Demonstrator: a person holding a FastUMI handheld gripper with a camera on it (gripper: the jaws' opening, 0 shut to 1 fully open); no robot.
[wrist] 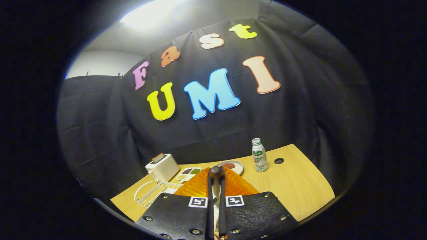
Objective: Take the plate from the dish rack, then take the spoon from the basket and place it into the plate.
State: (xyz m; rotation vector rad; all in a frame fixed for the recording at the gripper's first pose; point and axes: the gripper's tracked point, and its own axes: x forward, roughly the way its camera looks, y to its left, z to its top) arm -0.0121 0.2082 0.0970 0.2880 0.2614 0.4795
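My gripper [216, 186] is shut on the spoon [216, 171]. The spoon is pinched between the two fingers, and its dark rounded end sticks up just past the fingertips. Directly beneath and ahead of the fingers lies the orange ribbed plate [196, 188] on the wooden table [300, 190]. The spoon hangs over the plate's middle; whether it touches the plate I cannot tell. The white wire dish rack [150, 195] stands to the left of the plate.
A white toaster [163, 166] sits behind the rack. Beyond the orange plate are a white tray of food [189, 172] and a small plate with meat [232, 165]. A drink bottle [259, 160] stands to the right, near a cable hole [279, 161].
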